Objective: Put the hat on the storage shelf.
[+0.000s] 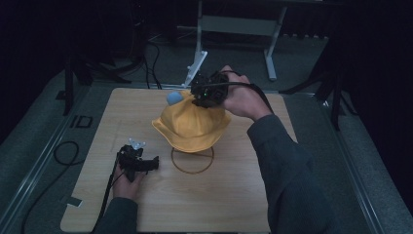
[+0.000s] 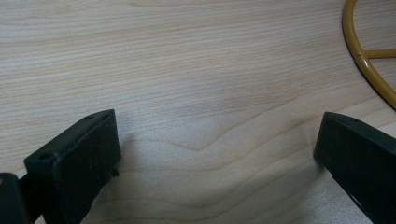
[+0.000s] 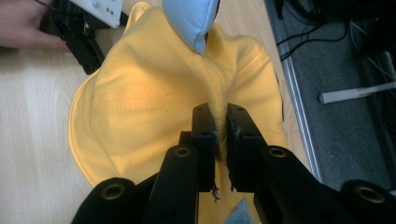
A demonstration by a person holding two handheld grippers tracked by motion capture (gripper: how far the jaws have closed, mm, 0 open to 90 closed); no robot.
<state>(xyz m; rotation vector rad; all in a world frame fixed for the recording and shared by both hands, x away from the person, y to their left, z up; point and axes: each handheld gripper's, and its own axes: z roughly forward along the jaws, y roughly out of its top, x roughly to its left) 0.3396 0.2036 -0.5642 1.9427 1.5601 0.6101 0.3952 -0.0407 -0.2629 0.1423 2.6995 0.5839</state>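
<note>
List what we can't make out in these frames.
- Stand under the hat: hidden by the hat in the high view; just the ring base shows.
- Ring base: cut by the frame edge in the left gripper view.
- Blue ear: top cut off in the right gripper view.
- Right gripper: its jaws are hidden by its body and the hand in the high view.

From above, the room around my table [image 1: 160, 214] is dim, the frame's edges nearly black. My left gripper view is brighter, with soft shadows under the jaws at the bottom corners. In my right gripper view the yellow hat [image 3: 140, 112] glows evenly, slightly soft.
</note>
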